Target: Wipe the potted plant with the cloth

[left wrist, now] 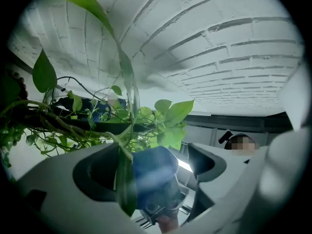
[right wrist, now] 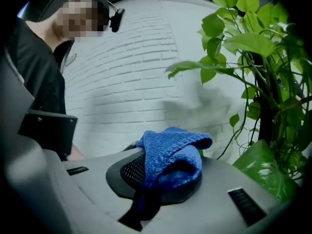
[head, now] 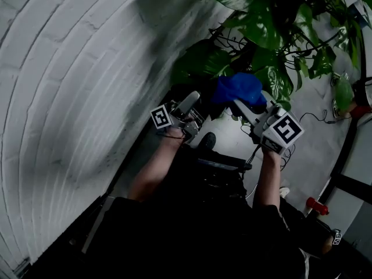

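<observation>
We go big to small. The white brick wall (head: 70,97) fills the left of the head view. Next comes the potted plant (head: 273,34), upper right, w/ broad glossy leaves and thin trailing stems hanging down toward us. We can't make out the pot itself. Pale floor (head: 308,150) shows beneath the foliage.

Both tools are raised at the plant's lower edge, near each other.

- **Right gripper** (head: 244,104): its jaws are clamped on the blue cloth (head: 238,89). In the right gripper view the knit cloth (right wrist: 173,147) bunches up over the jaw tips, w/ a tail pinched down in the slot.
- **Left gripper** (head: 190,102): its jaws stand moderately apart, gripping nothing. One long hanging leaf (left wrist: 126,184) dangles in the gap, close by the left-hand pad. We can't tell if it touches.

On handling, we judge the cloth light, soft and limp, so it will fold rather than push. The wad proud of the tips is the wiping face, and the pinch on the fold looks secure enough.

The leaves look thin and bendy, likely to swing away under any pressure or tear at the stalk. We reckon the left tool should steady a leaf lightly on the flat of the blade, approx. mid-length, not on the stem. The cloth can then stroke from the stalk end toward the tip.
</observation>
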`<state>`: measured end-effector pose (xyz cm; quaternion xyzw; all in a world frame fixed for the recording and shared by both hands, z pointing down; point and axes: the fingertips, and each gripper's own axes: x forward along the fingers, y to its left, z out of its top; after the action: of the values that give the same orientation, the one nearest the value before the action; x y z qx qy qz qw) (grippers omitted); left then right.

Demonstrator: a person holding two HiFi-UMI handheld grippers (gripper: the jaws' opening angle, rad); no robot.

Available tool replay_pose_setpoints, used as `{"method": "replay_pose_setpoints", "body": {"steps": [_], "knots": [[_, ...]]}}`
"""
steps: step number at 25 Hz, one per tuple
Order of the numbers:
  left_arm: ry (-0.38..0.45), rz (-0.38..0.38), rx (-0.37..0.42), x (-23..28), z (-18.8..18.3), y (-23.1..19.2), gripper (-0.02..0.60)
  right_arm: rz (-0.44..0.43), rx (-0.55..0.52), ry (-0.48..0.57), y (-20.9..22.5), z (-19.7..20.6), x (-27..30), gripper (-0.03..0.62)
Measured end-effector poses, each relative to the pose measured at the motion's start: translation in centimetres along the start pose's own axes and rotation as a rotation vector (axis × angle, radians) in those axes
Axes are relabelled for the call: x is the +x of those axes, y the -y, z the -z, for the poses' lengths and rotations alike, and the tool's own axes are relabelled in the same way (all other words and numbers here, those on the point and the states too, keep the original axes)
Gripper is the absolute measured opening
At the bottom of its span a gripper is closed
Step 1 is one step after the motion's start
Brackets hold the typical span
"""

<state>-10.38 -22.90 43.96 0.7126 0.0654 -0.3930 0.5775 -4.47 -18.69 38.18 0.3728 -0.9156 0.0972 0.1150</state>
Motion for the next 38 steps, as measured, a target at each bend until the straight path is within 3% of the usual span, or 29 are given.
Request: {"method": "replay_pose_setpoints", "body": {"steps": [3, 7, 14, 18, 20, 23, 29, 32, 35, 38], "knots": [[0.0, 0.004, -0.001, 0.1, 0.1, 0.2, 0.437, 0.008, 0.05, -0.032, 0.9, 2.4, 3.7, 0.06], [0.005, -0.002, -0.004, 0.1, 0.1, 0.3, 0.437, -0.074, 0.064, -0.119, -1.2, 6.5, 6.1, 0.06], [0.009, -0.018, -0.006, -0.2, -0.3, -0.2, 0.437, -0.248, 0.051, -0.229, -6.7, 10.7, 4.6, 0.058], [0.01, -0.021, -0.009, -0.3, -0.4, -0.5, 0.437, -0.298, 0.051, -0.301, -8.9, 12.8, 2.5, 0.059], [0.017, -0.029, -0.007, -0.7, -0.7, -0.8, 0.437, -0.302, 0.057, -0.297, -9.3, 12.7, 1.0, 0.058], [0.048, -0.051, -0.002, -1.9, -1.7, -1.4, 0.437, -0.296, 0.074, -0.193, -8.9, 9.8, -1.7, 0.06], [0.196, -0.12, 0.02, -5.0, -5.6, -3.0, 0.437, -0.205, 0.064, 0.113, -6.2, -0.7, -7.3, 0.058], [0.272, -0.098, 0.05, -5.2, -8.1, -2.5, 0.437, -0.078, 0.05, 0.204, -3.4, -4.5, -7.5, 0.059], [0.329, -0.034, 0.073, -4.4, -10.3, -1.1, 0.437, 0.104, 0.024, 0.101, 0.7, -3.9, -4.5, 0.06], [0.352, 0.04, 0.096, -3.5, -11.4, 0.6, 0.438, 0.186, 0.044, 0.052, 4.0, -3.1, -0.3, 0.06]]}}
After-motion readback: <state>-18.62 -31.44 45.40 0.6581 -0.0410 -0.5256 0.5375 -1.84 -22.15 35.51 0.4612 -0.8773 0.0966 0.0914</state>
